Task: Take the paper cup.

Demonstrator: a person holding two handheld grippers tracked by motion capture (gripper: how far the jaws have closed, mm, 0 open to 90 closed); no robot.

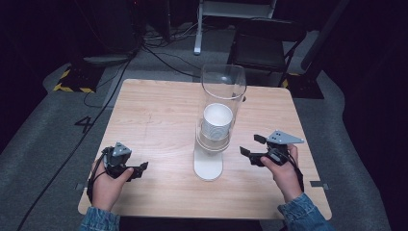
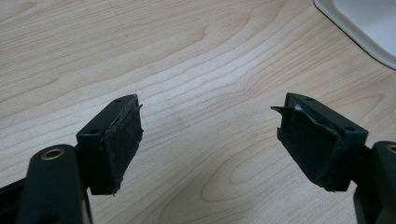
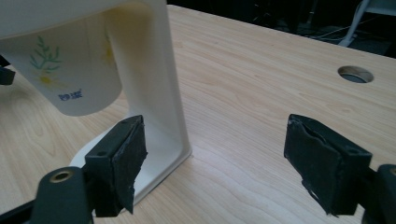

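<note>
Left gripper (image 1: pixel 139 168) low on the wooden table (image 1: pixel 159 115), held in the person's left hand (image 1: pixel 108 185), near the front-left edge. Jaws released, wide apart, bare wood between them in the left gripper view; one corner of the dispenser's white base (image 2: pixel 369 23) cut off at that view's top right.

Centre: cup dispenser (image 1: pixel 216 125), a clear tube on a white stand, with a stack of paper cups (image 1: pixel 217 120) inside. It stands between the two grippers, apart from both. Nothing lies in the way on either side.

Right gripper (image 1: pixel 254 147) held just off the table in the right hand (image 1: pixel 284 171), jaws released and spread, pointing toward the dispenser, with nothing clasped. The right gripper view brings out what the high view cannot: the lowest cup (image 3: pixel 70 79) hanging below the stand with a printed leaf-and-flower motif, and a round cable hole (image 3: pixel 355 74) in the tabletop.

Beyond the table: a dark chair (image 1: pixel 264 48), cables on grey floor (image 1: pixel 48 139), yellow-black tape.

Small lettering on the cup too small to read. Cup's top cut off by the frame edge.
</note>
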